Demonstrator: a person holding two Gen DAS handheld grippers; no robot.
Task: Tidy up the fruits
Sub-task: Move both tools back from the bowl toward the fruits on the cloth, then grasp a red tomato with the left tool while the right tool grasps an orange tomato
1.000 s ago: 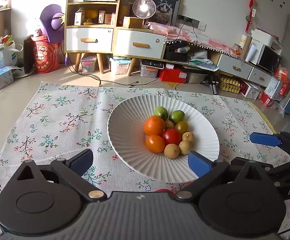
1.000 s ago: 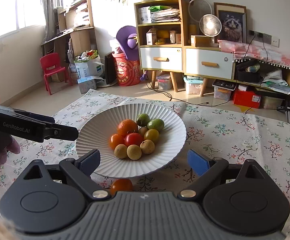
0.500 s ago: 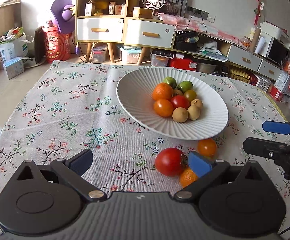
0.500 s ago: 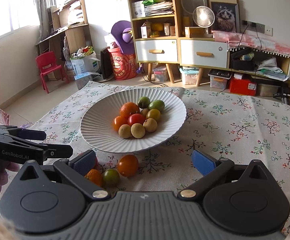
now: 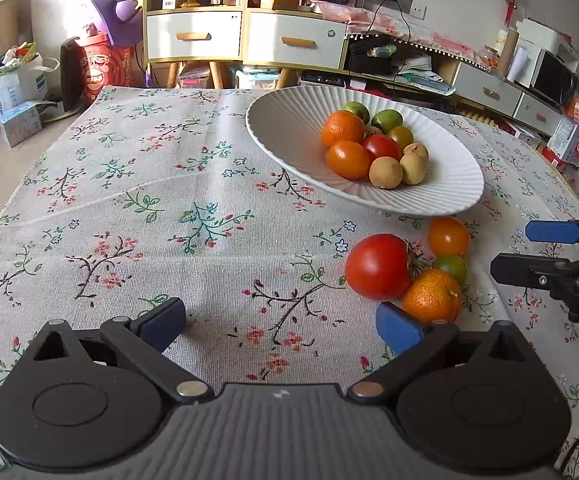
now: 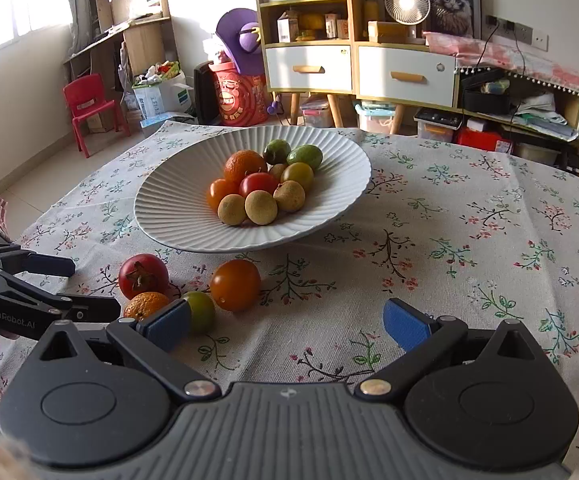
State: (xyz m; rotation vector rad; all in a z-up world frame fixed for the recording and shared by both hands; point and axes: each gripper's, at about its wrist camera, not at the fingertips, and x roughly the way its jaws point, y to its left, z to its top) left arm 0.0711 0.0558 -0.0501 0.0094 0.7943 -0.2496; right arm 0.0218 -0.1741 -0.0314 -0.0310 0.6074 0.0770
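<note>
**Both grippers lowered toward loose fruit before the dish**

Left wrist view: the left gripper (image 5: 281,322) is set lower than a second ago, jaws wide, nothing held. A red tomato (image 5: 378,266) and mandarin (image 5: 431,295) lie just ahead of the right-hand pad, outside the gap. The white dish (image 5: 289,136) stands beyond.

Right wrist view: the right gripper (image 6: 287,324), jaws just opened fully, is empty. A green tomato (image 6: 201,311) is seen at the left-hand pad, an orange tomato (image 6: 235,285) just beyond.
</note>
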